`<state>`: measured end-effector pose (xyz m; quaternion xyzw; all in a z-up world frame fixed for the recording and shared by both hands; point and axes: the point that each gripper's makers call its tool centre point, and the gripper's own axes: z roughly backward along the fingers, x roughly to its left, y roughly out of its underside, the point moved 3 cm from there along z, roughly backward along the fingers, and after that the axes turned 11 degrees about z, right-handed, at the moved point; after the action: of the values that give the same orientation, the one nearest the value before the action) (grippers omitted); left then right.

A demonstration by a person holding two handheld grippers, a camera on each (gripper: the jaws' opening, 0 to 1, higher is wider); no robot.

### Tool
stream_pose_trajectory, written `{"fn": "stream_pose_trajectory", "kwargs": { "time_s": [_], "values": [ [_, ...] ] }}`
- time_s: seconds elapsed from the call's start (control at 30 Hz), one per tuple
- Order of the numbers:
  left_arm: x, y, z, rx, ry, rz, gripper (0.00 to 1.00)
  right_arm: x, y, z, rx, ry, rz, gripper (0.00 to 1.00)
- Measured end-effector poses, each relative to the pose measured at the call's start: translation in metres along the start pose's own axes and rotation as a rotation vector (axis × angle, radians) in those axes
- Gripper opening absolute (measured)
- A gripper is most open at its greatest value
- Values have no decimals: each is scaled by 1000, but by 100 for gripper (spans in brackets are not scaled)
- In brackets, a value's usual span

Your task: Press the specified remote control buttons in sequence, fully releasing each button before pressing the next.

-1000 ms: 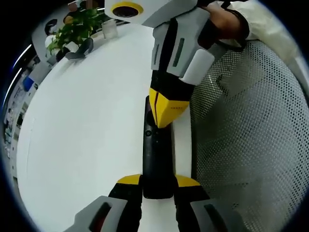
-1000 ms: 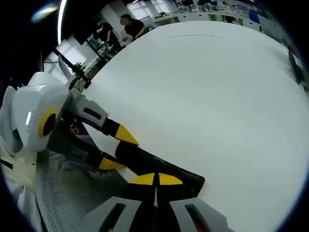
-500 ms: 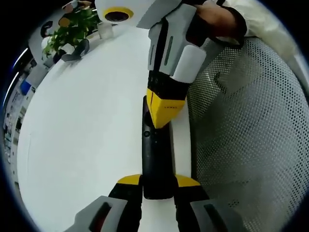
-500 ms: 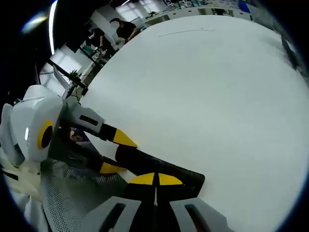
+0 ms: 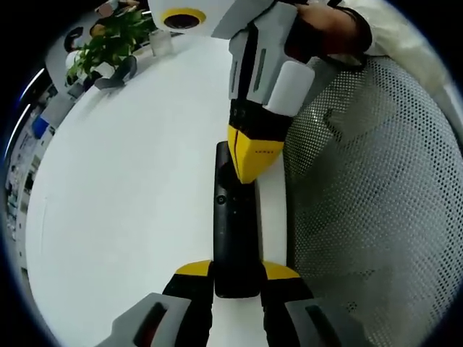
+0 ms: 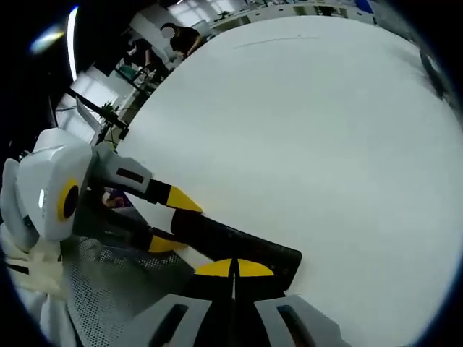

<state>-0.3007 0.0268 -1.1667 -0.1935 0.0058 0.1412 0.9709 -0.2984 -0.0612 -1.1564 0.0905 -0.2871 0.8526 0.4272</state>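
A long black remote control (image 5: 233,231) lies over the white table (image 5: 123,188) near its edge. My left gripper (image 5: 236,271) is shut on the remote's near end, one yellow tip on each side. My right gripper (image 5: 251,163) comes down from above, jaws shut together, with its yellow tip over the remote's far part near a round button. Whether the tip presses down cannot be told. In the right gripper view the shut right gripper (image 6: 233,269) stands at the remote (image 6: 239,242), and the left gripper (image 6: 173,222) clasps the remote from the left.
A grey mesh chair (image 5: 362,202) stands close along the table's right edge. A potted plant (image 5: 108,40), a white cup (image 5: 160,43) and a dark object (image 5: 119,72) stand at the far corner. A person (image 6: 177,36) stands far off.
The right gripper's tip has shifted slightly toward the remote's far end. The left gripper keeps its hold on the remote's near end.
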Motion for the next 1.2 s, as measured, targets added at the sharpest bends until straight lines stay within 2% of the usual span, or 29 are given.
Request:
{"fn": "stream_pose_trajectory", "kwargs": {
  "time_s": [0.63,0.8,1.2],
  "values": [
    [1,-1,0,-4,2,-4,23,-3,3,0,0,8,-8,0],
    [1,-1,0,-5,7,-8,23,-1,3,-1,4,27,21,0],
    [1,-1,-1,3,15,-2,23,-3,3,1,-2,0,-29,0]
  ]
}}
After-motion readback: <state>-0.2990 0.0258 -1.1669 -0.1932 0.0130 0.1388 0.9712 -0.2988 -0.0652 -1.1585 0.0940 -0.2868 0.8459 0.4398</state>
